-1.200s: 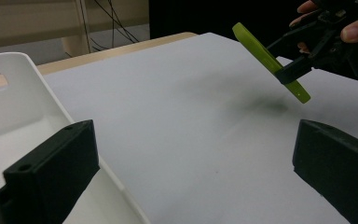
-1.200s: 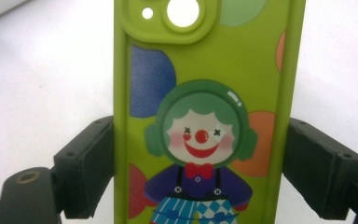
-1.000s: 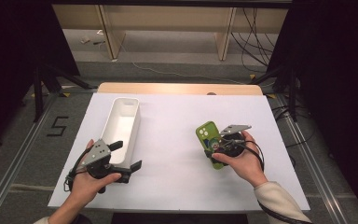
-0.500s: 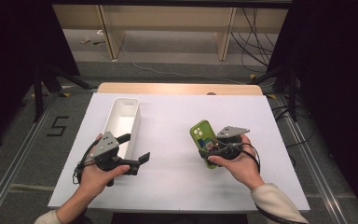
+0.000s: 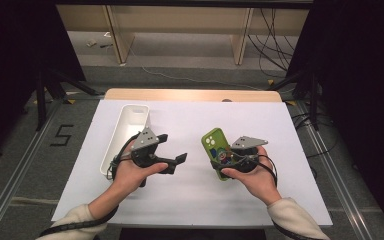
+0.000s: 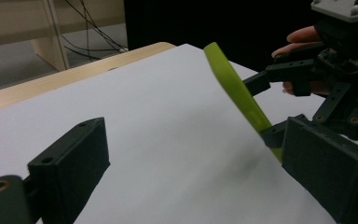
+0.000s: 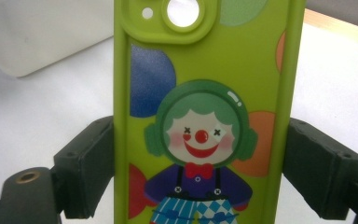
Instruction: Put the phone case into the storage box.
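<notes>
A lime-green phone case point(image 5: 214, 144) printed with a clown point(image 7: 200, 140) is held tilted up off the white sheet; its edge shows in the left gripper view point(image 6: 235, 84). My right gripper point(image 5: 224, 162) is shut on it, one jaw on each long side point(image 7: 200, 154), and appears across from the left gripper's camera point(image 6: 266, 109). My left gripper point(image 5: 172, 147) hovers left of the case, pointing toward it. Its jaws point(image 6: 196, 140) stand open and have just been closing a little, with nothing between them.
A long white bin point(image 5: 130, 120) lies at the left of the white sheet point(image 5: 190, 200), just behind my left hand; it is blurred in the right gripper view point(image 7: 37, 37). A wooden table edge point(image 5: 190, 95) runs along the back. Cables lie on the floor beyond.
My left hand has moved right and away from the front edge, rising a little, toward the case. The right hand with the case has stayed nearly in place.
</notes>
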The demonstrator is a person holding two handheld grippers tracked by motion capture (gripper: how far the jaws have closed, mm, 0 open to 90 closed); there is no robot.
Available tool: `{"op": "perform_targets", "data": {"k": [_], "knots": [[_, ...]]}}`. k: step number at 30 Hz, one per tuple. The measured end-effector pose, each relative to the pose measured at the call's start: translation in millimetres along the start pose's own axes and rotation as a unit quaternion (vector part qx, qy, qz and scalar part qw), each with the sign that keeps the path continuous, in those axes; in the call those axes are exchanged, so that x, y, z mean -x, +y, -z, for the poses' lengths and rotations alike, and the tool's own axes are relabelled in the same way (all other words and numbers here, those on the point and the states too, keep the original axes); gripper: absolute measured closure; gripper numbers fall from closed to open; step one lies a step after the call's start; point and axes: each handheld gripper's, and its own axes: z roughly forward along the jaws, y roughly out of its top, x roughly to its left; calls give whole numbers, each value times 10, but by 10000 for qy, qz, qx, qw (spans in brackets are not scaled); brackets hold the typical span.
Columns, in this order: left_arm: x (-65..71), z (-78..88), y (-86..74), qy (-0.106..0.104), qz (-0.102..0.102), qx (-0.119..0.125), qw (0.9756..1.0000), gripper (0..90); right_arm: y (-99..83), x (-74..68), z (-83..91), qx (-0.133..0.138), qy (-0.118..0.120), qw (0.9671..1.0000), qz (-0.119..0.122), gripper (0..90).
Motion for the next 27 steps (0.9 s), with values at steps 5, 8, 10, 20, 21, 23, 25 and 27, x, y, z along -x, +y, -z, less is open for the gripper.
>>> {"op": "perform_targets", "data": {"k": [5,8,10,20,21,23,25,27], "knots": [[70,-171,101,-58,-16,13,10000,93,4,-10,-5,35,2,10000,7,170],[107,-270,143,-95,-7,7,10000,114,11,-18,-2,73,9,10000,-4,170],[129,-331,159,-82,9,-8,10000,132,12,-22,-3,90,15,10000,-9,170],[148,-559,154,-220,274,-105,9993,182,25,-47,-12,167,40,9999,-16,170],[147,-573,152,-225,279,-119,9993,194,26,-48,-14,170,35,9998,-16,170],[162,-614,149,-244,315,-124,9991,231,28,-54,-17,187,38,9998,-19,170],[170,-627,149,-247,315,-137,9991,244,29,-57,-17,181,35,9998,-29,170],[202,-669,143,-227,338,-176,9990,301,32,-61,-18,193,33,9998,-15,170]]}}
